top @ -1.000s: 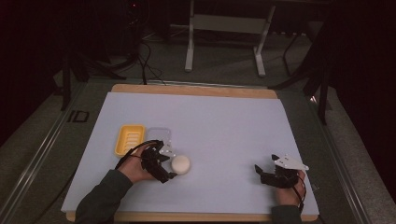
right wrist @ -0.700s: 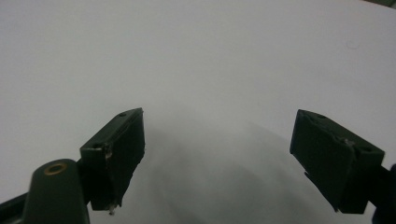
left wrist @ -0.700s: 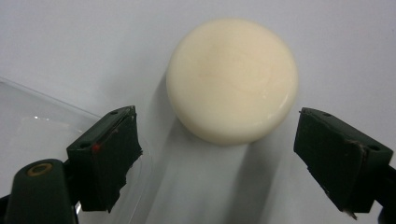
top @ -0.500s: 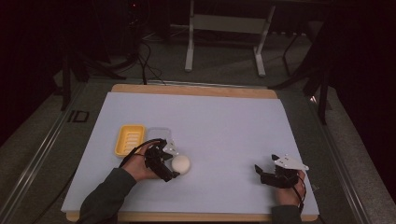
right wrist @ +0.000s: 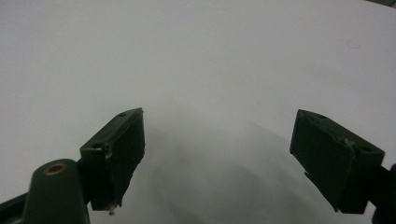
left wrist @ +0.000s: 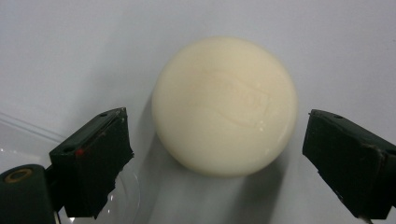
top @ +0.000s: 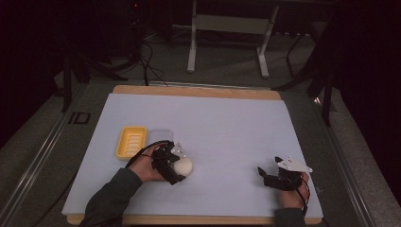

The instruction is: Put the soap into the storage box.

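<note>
At lower left of the worktop (top: 227, 118), my left fingers (left wrist: 88, 158) have just been opening off the soap (left wrist: 225, 105), released and resting; my right fingers (right wrist: 116, 149) idle open.

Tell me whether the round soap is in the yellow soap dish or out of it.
Out. The soap lies on the white table, with the yellow soap dish apart and empty.
</note>
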`<act>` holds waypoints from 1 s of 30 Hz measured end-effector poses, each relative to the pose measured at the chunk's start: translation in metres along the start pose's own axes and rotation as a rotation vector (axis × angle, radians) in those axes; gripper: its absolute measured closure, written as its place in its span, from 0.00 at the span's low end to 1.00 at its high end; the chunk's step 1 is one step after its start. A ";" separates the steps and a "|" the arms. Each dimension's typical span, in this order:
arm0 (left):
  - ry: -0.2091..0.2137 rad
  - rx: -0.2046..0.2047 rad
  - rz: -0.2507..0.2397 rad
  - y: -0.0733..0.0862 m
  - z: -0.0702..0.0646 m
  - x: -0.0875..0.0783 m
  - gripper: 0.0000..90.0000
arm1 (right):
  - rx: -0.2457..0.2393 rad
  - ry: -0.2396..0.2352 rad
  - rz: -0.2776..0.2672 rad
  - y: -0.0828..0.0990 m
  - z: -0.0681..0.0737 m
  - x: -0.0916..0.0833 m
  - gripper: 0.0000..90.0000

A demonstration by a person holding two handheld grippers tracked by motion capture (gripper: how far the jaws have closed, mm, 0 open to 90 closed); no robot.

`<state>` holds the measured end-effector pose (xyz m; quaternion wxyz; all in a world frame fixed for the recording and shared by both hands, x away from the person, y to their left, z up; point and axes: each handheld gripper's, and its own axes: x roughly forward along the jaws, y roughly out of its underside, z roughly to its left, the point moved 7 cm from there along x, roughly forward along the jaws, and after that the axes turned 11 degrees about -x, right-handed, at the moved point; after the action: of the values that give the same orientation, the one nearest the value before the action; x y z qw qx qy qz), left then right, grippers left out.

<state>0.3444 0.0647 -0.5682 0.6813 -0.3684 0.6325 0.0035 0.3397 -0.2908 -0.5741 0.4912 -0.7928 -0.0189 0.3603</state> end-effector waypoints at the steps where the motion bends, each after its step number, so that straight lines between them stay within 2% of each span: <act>1: 0.002 0.003 0.002 -0.001 0.000 0.001 0.09 | 0.000 -0.001 0.001 0.000 0.000 0.000 0.20; 8: 0.002 0.030 0.045 -0.002 -0.003 0.009 0.10 | 0.000 -0.001 0.001 0.000 0.000 0.000 0.20; 12: 0.008 0.031 0.056 -0.002 -0.003 0.012 0.16 | -0.001 -0.001 0.002 0.000 0.000 0.000 0.20; 25: 0.023 0.030 0.073 -0.005 -0.003 0.017 0.17 | -0.001 -0.001 0.002 0.000 0.000 0.000 0.20; 30: 0.023 0.041 0.095 -0.007 -0.003 0.018 0.17 | -0.002 -0.002 0.002 0.000 0.000 0.000 0.20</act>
<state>0.3487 0.0495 -0.5797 0.6804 -0.3239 0.6571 0.0187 0.3397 -0.2904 -0.5744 0.4899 -0.7930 -0.0190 0.3616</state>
